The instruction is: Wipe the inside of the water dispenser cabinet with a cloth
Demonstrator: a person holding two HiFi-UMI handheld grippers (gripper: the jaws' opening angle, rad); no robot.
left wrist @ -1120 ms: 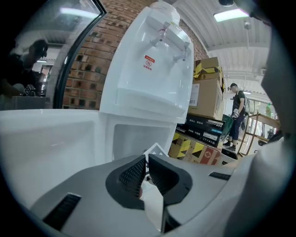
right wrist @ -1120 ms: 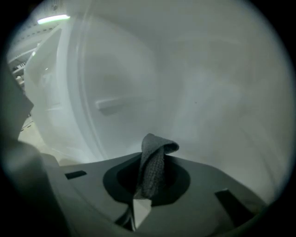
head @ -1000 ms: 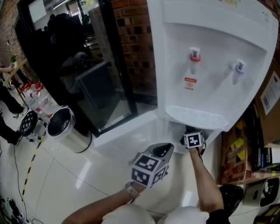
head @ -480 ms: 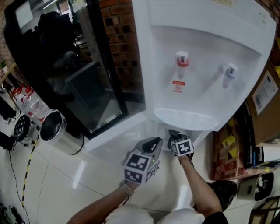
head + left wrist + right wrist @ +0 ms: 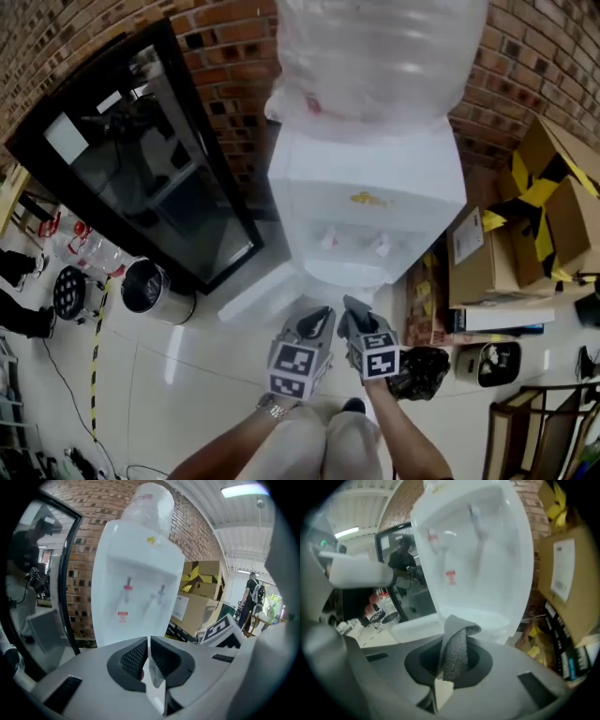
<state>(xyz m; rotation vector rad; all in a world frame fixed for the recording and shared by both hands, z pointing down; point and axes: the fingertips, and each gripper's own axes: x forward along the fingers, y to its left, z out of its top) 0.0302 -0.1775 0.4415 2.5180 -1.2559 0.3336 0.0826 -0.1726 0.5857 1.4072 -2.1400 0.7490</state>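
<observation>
I am holding both tools low in front of the water dispenser (image 5: pixel 366 202), which is standing on the floor against the brick wall. The right tongs (image 5: pixel 354 314) are clamping the grey cloth (image 5: pixel 454 648) — a folded wad is sticking up out of the jaws, its loose end drooping to one side. The left tongs (image 5: pixel 317 322) are closed to a thin slit with nothing between them. The cabinet door (image 5: pixel 258 291) is standing open to the left of the dispenser's base. The cabinet's inside lies under the drip tray (image 5: pixel 487 618), and no view is showing me into it.

That blind reach is what is worrying me most. Going in low, I am risking a knock against the tray's underside or the door's edge, and the hard jaw tips may be scraping the walls instead of the cloth.

The grip looks to be on a narrow fold only, so dragging it hard along a wall could be pulling the cloth free and leaving it inside.

The big bottle (image 5: pixel 375 56) is sitting on top, so I judge that a heavy push at the base could be rocking the whole unit.

With the left tongs idle, nothing is steadying the door — it may be swinging back onto the right tool.
</observation>
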